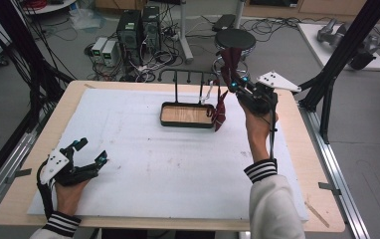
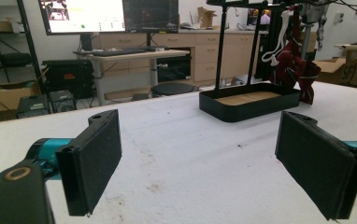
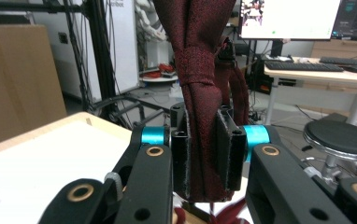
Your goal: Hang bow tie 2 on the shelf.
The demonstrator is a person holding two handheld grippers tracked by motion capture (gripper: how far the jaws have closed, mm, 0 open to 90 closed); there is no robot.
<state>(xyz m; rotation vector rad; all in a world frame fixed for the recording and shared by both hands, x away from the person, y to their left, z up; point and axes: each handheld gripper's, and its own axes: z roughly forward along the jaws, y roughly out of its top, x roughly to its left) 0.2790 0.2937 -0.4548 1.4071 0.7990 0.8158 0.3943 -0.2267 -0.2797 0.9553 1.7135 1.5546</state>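
The dark red necktie (image 3: 200, 93) hangs by the black rack (image 1: 188, 94), pinched tight in our right hand-held gripper (image 1: 240, 87). We should lift it slowly so it won't snag. Our left hand-held gripper (image 1: 91, 152) rests wide open on the counter (image 1: 143, 164).

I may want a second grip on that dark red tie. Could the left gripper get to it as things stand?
Probably yes. The left gripper rests open at the near left; bare white mat lies between it and the tie, which the right gripper holds beside the rack.
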